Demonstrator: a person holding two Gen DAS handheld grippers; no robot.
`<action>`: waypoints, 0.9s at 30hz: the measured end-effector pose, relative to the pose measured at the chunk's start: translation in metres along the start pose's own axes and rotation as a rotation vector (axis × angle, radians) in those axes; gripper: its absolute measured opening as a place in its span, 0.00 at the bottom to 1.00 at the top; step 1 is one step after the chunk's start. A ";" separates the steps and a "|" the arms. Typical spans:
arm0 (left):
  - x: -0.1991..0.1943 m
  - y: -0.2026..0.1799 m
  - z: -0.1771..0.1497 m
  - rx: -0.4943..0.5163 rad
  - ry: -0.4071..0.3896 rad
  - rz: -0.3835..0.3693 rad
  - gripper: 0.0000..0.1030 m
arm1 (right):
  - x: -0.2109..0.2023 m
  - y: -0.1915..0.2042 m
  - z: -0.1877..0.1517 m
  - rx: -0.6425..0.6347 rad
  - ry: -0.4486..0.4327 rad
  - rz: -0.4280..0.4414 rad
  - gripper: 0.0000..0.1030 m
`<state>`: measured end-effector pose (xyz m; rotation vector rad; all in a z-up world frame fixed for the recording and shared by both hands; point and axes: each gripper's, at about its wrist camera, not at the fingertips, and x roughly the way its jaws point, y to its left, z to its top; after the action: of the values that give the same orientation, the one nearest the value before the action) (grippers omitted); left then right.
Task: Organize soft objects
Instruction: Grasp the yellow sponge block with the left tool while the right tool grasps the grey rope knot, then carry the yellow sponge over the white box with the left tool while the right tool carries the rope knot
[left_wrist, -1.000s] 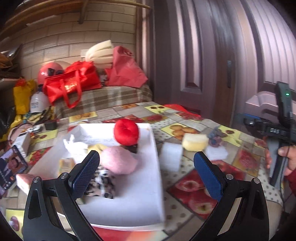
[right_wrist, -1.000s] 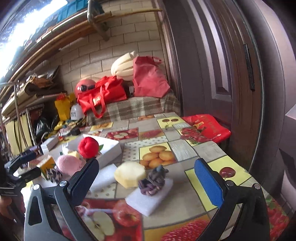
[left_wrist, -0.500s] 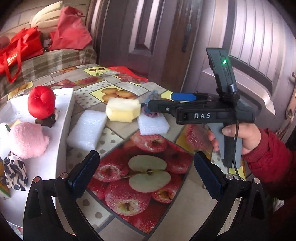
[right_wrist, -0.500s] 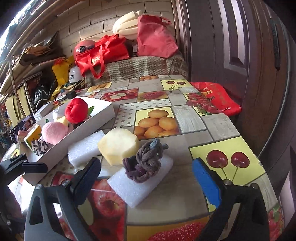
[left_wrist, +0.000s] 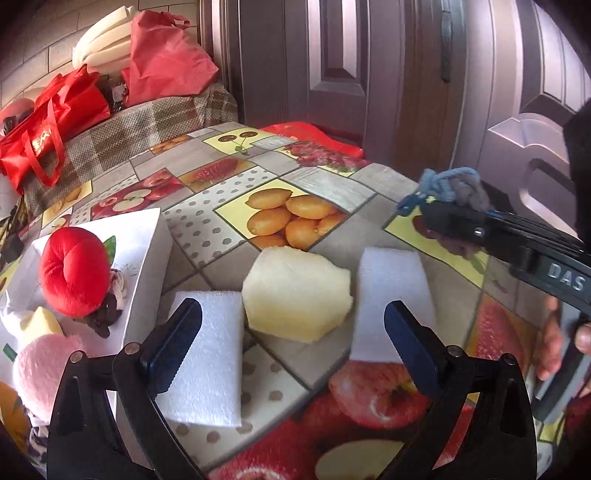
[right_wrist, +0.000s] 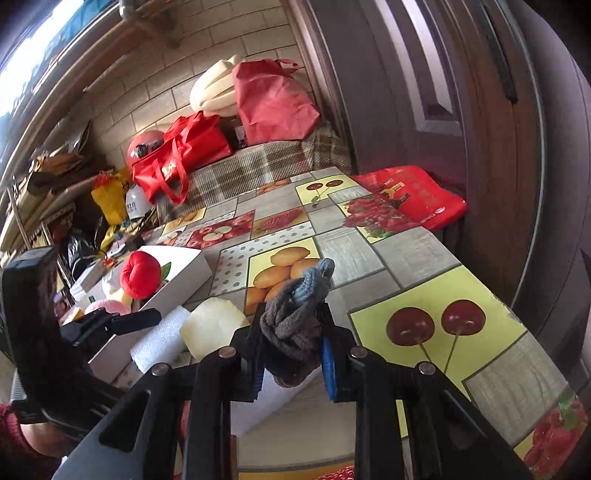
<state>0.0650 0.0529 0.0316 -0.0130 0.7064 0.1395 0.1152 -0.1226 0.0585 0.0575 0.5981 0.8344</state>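
Observation:
My right gripper (right_wrist: 291, 354) is shut on a knotted grey-blue rope toy (right_wrist: 295, 317), held just above a white foam block (right_wrist: 273, 398). The left wrist view shows the same rope toy (left_wrist: 454, 184) clamped in the right gripper (left_wrist: 443, 218) at the right. My left gripper (left_wrist: 291, 343) is open with nothing in it, its fingers straddling a yellow sponge (left_wrist: 295, 295). Two white foam blocks (left_wrist: 207, 354) (left_wrist: 391, 284) flank the sponge. The white box (left_wrist: 147, 251) at the left holds a red plush (left_wrist: 74, 269) and a pink plush (left_wrist: 40, 362).
The table wears a fruit-print oilcloth (left_wrist: 280, 218). Red bags (right_wrist: 184, 155) and a foam roll sit on a checked bench behind it. A red packet (right_wrist: 413, 199) lies at the far table edge by the door. A hand (left_wrist: 554, 347) grips the right tool's handle.
My left gripper swung right, from over the white box to the sponge and foam blocks. My right gripper came forward and closed on the rope toy, which is now off its foam block.

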 end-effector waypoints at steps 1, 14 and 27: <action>0.003 0.004 0.003 -0.009 0.000 0.022 0.97 | 0.000 -0.003 0.001 0.021 0.000 0.010 0.24; 0.028 -0.019 0.010 0.107 0.077 -0.048 0.87 | 0.003 -0.015 0.001 0.109 0.014 0.103 0.24; 0.002 -0.030 0.009 0.107 -0.039 -0.140 0.23 | 0.002 -0.019 0.000 0.129 0.000 0.101 0.24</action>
<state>0.0762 0.0242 0.0358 0.0424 0.6709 -0.0320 0.1287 -0.1344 0.0523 0.2070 0.6527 0.8926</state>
